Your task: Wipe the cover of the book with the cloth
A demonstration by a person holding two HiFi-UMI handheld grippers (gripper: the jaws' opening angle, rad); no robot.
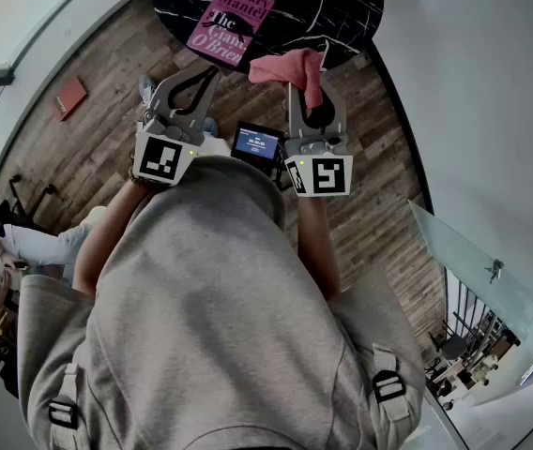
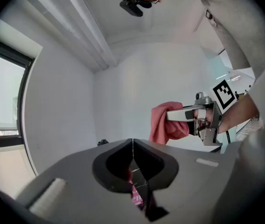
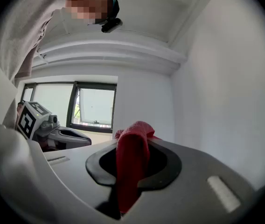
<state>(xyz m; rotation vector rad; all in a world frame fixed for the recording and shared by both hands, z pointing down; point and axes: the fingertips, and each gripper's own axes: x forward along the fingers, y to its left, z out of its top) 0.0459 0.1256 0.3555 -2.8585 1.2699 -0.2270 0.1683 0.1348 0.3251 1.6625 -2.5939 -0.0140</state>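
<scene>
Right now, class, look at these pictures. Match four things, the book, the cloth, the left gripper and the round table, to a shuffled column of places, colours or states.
Things:
1. book
2. cloth
3. left gripper
4. round table

Places, colours or states:
A. clamped in the jaws of the right gripper
B. black with white veins
C. lying cover up on the table
D. jaws together, nothing held

Pairs: 1-C, 2-A, 3-D, 4-B
</scene>
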